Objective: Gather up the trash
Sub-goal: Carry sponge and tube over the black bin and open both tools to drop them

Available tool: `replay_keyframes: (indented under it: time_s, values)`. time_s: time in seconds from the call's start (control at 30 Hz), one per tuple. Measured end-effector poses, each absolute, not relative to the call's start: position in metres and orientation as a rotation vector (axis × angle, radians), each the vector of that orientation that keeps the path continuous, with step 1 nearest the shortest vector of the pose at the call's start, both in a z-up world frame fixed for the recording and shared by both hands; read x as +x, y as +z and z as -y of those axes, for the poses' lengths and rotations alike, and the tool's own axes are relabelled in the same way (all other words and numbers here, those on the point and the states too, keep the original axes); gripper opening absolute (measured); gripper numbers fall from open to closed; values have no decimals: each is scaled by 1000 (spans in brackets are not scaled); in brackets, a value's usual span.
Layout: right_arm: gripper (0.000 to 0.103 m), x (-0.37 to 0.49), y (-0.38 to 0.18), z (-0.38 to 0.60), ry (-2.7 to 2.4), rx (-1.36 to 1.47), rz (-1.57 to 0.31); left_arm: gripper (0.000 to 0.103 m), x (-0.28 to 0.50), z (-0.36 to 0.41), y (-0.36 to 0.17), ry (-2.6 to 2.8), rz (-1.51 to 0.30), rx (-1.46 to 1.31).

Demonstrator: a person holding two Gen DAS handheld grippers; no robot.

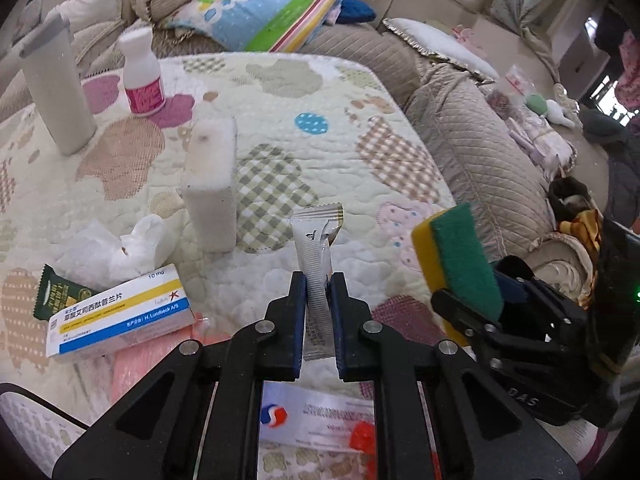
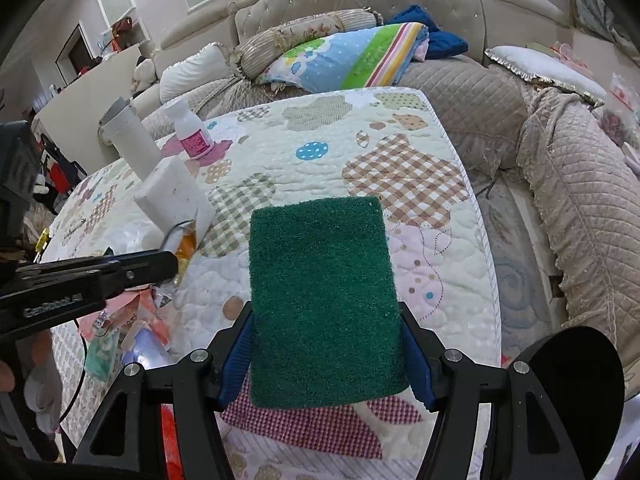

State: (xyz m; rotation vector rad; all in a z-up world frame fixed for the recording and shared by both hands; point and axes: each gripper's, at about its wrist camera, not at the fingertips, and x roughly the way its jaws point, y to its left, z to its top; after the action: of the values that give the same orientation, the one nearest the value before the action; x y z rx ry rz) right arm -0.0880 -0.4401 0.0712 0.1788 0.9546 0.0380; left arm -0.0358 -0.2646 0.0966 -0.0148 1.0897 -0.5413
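Here, over a quilted patchwork table cover, a person is working two handheld grippers through a scatter of household clutter. The left gripper is pinching a slim silver sachet between its blue-padded fingers, the jaws pressed nearly together on the packet's lower half while its torn, serrated top is standing upright above them, lifted clear of the cover. The right gripper is clamping a green-and-yellow scouring sponge by its two long edges, the jaws standing about half spread around it, the green scrubbing face turned toward the camera; in the left wrist view the same sponge is showing its yellow foam side, held up just to the right of the sachet. Lying on the cover near the left gripper are a white, yellow and blue medicine box, a dark green snack wrapper partly tucked under it, and a crumpled white tissue just behind them. A white foam block is standing on end behind the tissue, with a tall white tumbler and a small white bottle with a pink label farther back. A printed paper slip is lying beneath the left gripper's arms. Behind the table, a beige quilted sofa is carrying a striped, brightly coloured folded blanket.
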Motion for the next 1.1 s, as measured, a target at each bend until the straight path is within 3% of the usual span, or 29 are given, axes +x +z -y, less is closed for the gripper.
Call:
replay_keyframes:
  time_s: [1.1]
  values:
    - [63, -142, 106, 444, -15, 188, -887, 9, -97, 263, 160, -619, -947, 20]
